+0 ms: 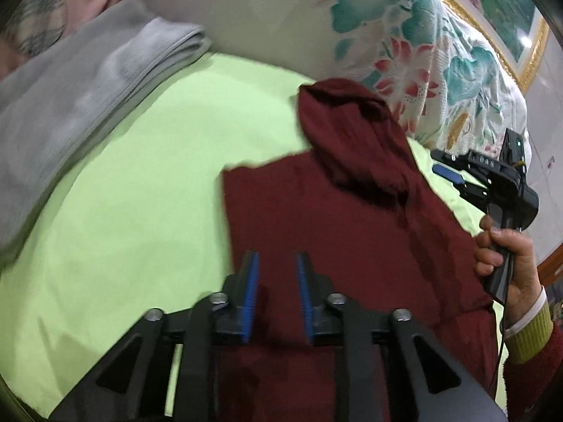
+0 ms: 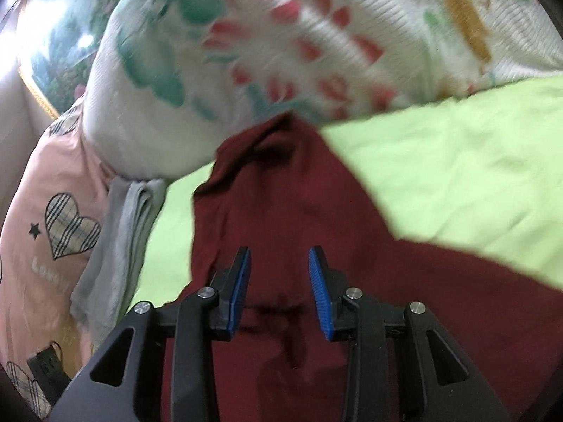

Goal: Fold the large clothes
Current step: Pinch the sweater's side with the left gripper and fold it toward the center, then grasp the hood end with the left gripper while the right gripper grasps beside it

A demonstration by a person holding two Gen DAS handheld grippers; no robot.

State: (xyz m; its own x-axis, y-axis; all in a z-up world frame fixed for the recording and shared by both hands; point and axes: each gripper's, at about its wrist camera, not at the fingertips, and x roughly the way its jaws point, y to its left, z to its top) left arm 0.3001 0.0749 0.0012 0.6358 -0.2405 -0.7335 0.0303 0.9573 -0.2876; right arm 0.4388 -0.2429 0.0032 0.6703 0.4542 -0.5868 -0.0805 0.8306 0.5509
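Note:
A dark maroon garment (image 1: 352, 218) lies partly folded on a lime green bed sheet (image 1: 140, 193), with one narrow part doubled over toward the far end. My left gripper (image 1: 276, 255) hovers above its near left part, open, with only the cloth's surface showing through the gap. In the left wrist view a hand holds my right gripper (image 1: 444, 165) at the garment's right edge. The right wrist view shows the right gripper (image 2: 280, 251) open over the maroon garment (image 2: 281, 193), with nothing pinched between the blue pads.
A folded grey cloth (image 1: 88, 98) lies at the far left of the sheet. A bulky floral quilt (image 1: 387, 35) is piled along the far side. A pink pillow with hearts (image 2: 52, 193) sits beside the grey cloth (image 2: 119, 232). A gold-framed picture (image 1: 510, 17) hangs behind.

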